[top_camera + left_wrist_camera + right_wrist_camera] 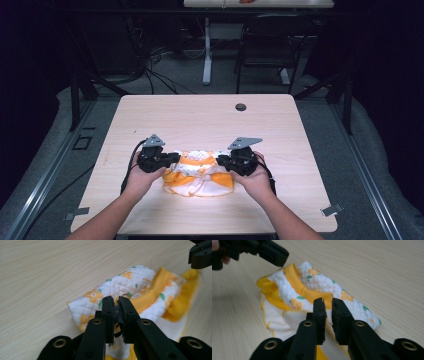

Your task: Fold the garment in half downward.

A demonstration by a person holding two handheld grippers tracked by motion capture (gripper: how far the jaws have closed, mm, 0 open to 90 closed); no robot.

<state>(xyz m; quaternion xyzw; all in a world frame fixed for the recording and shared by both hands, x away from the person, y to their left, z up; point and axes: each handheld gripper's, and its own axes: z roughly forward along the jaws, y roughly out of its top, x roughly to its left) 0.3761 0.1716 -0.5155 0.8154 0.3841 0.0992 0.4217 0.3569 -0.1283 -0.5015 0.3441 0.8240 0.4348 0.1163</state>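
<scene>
A small quilted garment (200,173), white with orange flowers and yellow trim, lies bunched on the near middle of the wooden table (200,120). The left tool (172,159) sits at its left end, jaws narrow with a fold of cloth between them. The right tool (220,161) meets its right end, jaws narrowly parted above the fabric.

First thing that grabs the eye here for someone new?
The small quilted white garment with orange flowers and yellow-orange trim, bunched near the front edge of the pale wooden table, is the one bright thing against a dark room. The left gripper and right gripper flank it, one at each end, jaws nearly together over the fabric; whether they pinch it is unclear.
</scene>
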